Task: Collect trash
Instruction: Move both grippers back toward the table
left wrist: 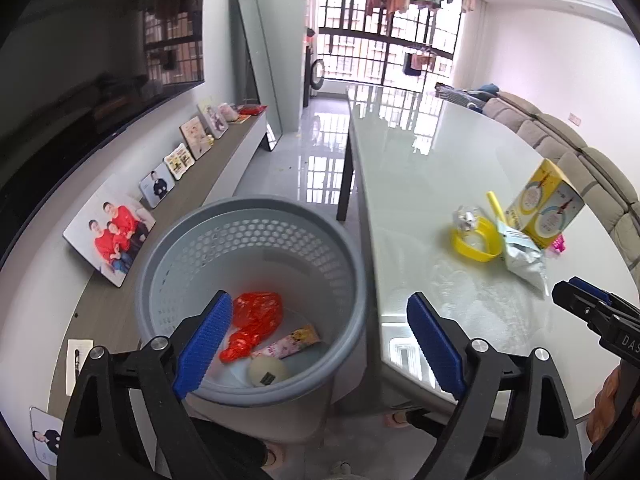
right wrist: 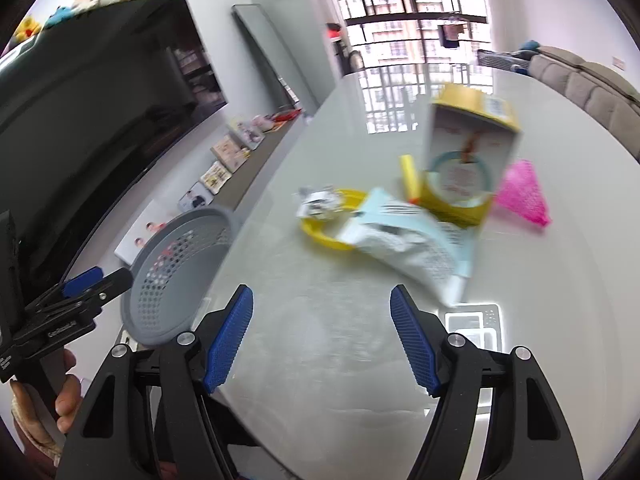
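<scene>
L gripper (left wrist: 320,340) open over bin (left wrist: 160,264); white bag's (left wrist: 524,256) long axis runs toward camera.

The table (left wrist: 432,168) has a glossy, glass-smooth pale top that mirrors the window grid. Beside its near corner, the basket (left wrist: 256,216) is matt grey plastic, its wall perforated. Inside lies a crinkled shiny red wrapper (left wrist: 252,320). On the table, the yellow bowl (left wrist: 476,246) looks like glossy plastic, the carton (left wrist: 548,204) printed cardboard, the white bag (left wrist: 524,258) creased film. Each hand-held gripper (right wrist: 322,336) has ribbed blue pads (right wrist: 230,338) on matt black plastic.
</scene>
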`<state>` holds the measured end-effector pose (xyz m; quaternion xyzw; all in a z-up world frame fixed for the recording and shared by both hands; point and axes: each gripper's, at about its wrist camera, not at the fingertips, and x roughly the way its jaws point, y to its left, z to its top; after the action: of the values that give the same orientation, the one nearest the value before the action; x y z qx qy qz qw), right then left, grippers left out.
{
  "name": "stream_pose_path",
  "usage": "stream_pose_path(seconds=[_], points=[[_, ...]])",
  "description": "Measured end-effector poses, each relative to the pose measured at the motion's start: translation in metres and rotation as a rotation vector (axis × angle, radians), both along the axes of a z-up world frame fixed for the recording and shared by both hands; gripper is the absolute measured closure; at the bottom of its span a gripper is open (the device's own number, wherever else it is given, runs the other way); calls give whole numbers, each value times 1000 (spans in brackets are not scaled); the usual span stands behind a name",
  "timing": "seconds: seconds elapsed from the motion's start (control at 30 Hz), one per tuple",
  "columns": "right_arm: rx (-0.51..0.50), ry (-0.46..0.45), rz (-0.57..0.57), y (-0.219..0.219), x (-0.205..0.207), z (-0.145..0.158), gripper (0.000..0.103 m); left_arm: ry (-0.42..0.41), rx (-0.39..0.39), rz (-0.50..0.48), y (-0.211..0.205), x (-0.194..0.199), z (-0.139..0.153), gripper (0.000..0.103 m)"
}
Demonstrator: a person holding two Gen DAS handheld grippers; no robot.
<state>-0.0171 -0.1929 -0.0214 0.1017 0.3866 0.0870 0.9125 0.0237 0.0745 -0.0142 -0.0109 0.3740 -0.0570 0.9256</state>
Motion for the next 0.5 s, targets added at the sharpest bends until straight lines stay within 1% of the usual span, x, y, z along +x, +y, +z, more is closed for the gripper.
stream_pose_path(seconds=[0.1,0.23,0.3,0.5], points=[[0,-13,-64,-29,-8,-1,35,-17,2,-26,-19,-1,4,9],[-2,-15,-150,-71,-15,-6,34,-30,12,-61,-49,1,9,7],[-5,-15,-176,-91,-16,-9,34,-31,23,-72,-64,2,9,7],[-33,-14,-230,-141,-13,-16,34,-11,21,-108,-102,10,5,7]])
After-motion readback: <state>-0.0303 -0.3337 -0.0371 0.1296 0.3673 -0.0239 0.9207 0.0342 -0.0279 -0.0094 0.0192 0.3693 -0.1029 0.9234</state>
